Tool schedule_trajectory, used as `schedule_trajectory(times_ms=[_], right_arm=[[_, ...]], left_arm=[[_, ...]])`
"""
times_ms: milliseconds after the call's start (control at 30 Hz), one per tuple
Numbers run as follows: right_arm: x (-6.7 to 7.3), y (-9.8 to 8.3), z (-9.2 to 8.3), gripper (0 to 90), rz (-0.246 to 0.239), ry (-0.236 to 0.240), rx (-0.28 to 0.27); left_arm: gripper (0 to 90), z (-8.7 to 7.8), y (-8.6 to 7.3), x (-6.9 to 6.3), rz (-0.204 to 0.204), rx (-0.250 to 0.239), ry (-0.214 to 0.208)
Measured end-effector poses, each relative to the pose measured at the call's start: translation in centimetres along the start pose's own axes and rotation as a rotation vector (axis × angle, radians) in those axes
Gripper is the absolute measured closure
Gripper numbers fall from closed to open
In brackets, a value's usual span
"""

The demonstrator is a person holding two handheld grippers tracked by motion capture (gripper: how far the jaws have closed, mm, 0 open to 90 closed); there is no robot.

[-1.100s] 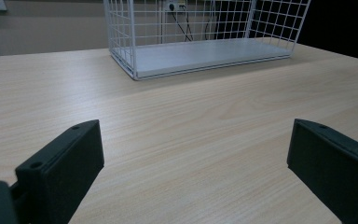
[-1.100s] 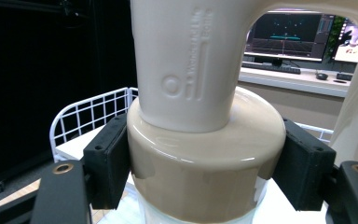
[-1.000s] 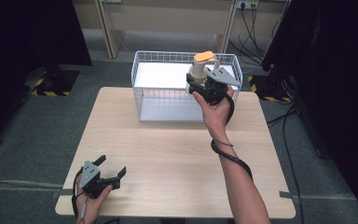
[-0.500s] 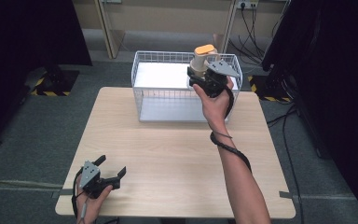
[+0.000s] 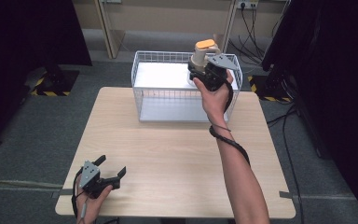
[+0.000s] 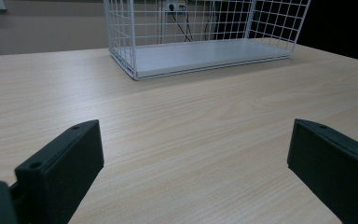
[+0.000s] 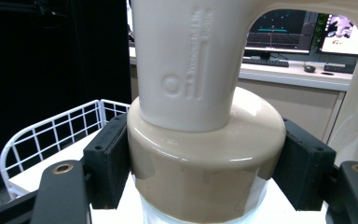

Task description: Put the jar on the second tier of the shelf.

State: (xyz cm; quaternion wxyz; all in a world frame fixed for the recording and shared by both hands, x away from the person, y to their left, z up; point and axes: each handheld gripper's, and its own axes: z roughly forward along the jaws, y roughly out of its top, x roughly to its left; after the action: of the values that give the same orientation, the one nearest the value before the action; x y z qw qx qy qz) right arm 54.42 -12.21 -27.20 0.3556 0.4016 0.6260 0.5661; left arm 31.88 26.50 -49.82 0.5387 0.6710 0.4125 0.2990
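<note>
the oil bottle in my right gripper is glossy beige with an orange cap. my jaws are matt black. the wire basket is white, gridded, pale grey-floored; the table is light wood grain.

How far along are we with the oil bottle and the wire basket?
Done: the right tool has the oil bottle clamped and lifted above the wire basket. In hand: carrying it over the basket's white floor. Left: probably lowering it in and letting go. The left tool rests open on the table.
</note>
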Motion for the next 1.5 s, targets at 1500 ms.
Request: schedule_trajectory(times_ms=[1500], right_arm=[[-2.0,-1.0,3.5,29.1,0.016,-0.066,0.069]], left_arm=[[2.9,0.0,0.0,0.0,0.004,0.000,-0.004]])
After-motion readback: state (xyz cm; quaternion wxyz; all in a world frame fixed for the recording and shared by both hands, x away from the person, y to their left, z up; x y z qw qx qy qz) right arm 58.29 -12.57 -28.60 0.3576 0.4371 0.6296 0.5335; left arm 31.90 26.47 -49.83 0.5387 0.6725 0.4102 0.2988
